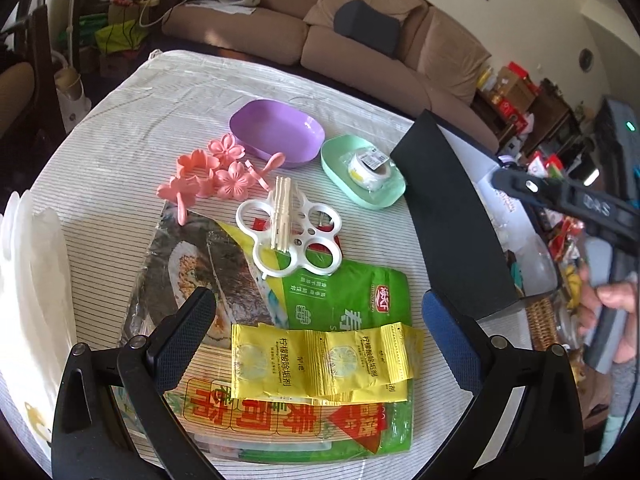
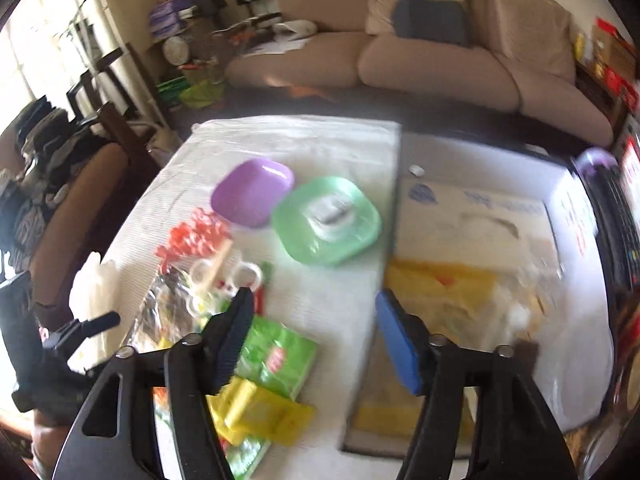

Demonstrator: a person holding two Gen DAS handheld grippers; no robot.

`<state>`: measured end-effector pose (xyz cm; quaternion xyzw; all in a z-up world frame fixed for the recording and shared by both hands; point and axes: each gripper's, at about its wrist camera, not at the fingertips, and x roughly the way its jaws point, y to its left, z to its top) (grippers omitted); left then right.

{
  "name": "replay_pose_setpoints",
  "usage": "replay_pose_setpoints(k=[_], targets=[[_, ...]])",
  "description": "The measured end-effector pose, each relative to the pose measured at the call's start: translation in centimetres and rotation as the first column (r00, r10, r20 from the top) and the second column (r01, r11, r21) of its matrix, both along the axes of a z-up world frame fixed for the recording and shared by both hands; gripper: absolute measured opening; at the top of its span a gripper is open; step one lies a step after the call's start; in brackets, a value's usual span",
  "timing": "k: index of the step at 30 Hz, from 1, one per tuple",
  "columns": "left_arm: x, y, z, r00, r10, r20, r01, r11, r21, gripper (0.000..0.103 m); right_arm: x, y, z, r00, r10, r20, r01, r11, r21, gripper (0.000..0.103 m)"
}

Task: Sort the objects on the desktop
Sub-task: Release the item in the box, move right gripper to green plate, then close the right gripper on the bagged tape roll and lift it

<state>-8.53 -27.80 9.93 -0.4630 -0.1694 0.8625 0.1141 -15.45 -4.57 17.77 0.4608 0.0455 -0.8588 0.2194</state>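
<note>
— So, what takes up the most room?

— Out back, a brown sofa [image 1: 360,36]. Nearer, the table under its striped cloth [image 1: 132,120]. On the cloth the biggest item is a flat sushi kit package [image 1: 248,280], green and silver, lying close to the left gripper.

— And the dishes?

— A purple dish [image 1: 276,130] sits at the far side with nothing visible inside. Just beside it, toward the right, is a green dish [image 1: 362,174], and a wrapped roll of tape [image 1: 370,168] lies in it.

— What sits on the package?

— A strip of yellow sachets [image 1: 324,358] lies across its near part. A white four-ring mould [image 1: 290,236] rests on its far edge, with a small bundle of sticks [image 1: 282,216] on top of the mould. Pink flower moulds [image 1: 212,170] cluster just beyond the package, near the purple dish.

— The grippers?

— The left gripper [image 1: 320,328] hovers over the package with its jaws spread wide; the sachets show between the fingers, but the pads touch nothing. The right gripper [image 2: 316,340] is above the cloth's right edge, jaws well apart and nothing between them. That view is blurred, so small things are hard to read there.

— Any person visible?

— Only fingers [image 1: 612,300] at the right edge of the left view, wrapped around a dark handle.
</note>
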Motion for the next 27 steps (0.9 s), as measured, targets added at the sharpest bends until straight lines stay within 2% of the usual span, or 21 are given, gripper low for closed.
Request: replay_pose_setpoints(k=[1,5,9,12,16,18,20,23,25,26,27], targets=[[0.0,-0.2,0.0,1.0,0.003,0.002,-0.003,1.0,0.001,0.103,-1.1,-1.3,-0.3,1.0,0.005,0.0,-0.005,1.0,0.022,0.085],[-0.2,-0.7,0.1,1.0,0.014,0.007,-0.014,1.0,-0.025,0.103,-6.4,-5.7,-2.5,1.0,-0.021,0.022,0.018,0.991,0.132,0.085],[-0.4,-1.8,-0.1,0.999,0.031,0.019,-0.031,1.0,0.007,0.103,-11.0,-9.5,-5.9,0.997,-0.059,0.056,0.042,0.964,0.263,0.086],[-0.5,-2.6,-0.1,0.999,0.047,0.02,-0.047,0.999,0.011,0.103,-13.2,-11.5,-9.2,0.997,-0.079,0.022,0.062,0.904,0.424,0.086],[-0.6,-3.0,-0.3,0.999,0.039,0.031,-0.041,0.998,0.041,0.103,-14.5,-12.4,-12.8,0.998,-0.066,0.014,0.047,0.827,0.56,0.087],[-0.7,-2.7,-0.4,0.999,0.029,0.032,-0.03,0.999,0.034,0.103,-14.9,-12.1,-14.1,0.997,-0.059,0.045,0.022,0.817,0.577,0.094],[-0.7,-2.4,-0.5,0.999,0.021,0.037,-0.022,0.999,0.024,0.103,-15.2,-11.4,-15.1,0.993,-0.073,0.095,0.008,0.832,0.555,0.103],[-0.7,-2.0,-0.5,0.999,0.01,0.042,-0.011,1.0,0.021,0.103,-15.5,-10.7,-15.2,0.992,-0.054,0.111,-0.011,0.855,0.518,0.103],[-0.7,-1.7,-0.6,0.999,0.006,0.044,-0.007,1.0,0.012,0.103,-15.6,-10.2,-15.1,0.991,-0.053,0.124,-0.014,0.874,0.486,0.097],[-0.7,-1.7,-0.6,0.999,0.008,0.045,-0.008,1.0,0.01,0.103,-15.7,-9.8,-14.8,0.988,-0.068,0.135,0.0,0.893,0.45,0.079],[-0.7,-1.6,-0.7,0.999,0.01,0.046,-0.011,1.0,0.011,0.103,-15.8,-9.6,-14.5,0.988,-0.08,0.134,0.015,0.903,0.429,0.067]])
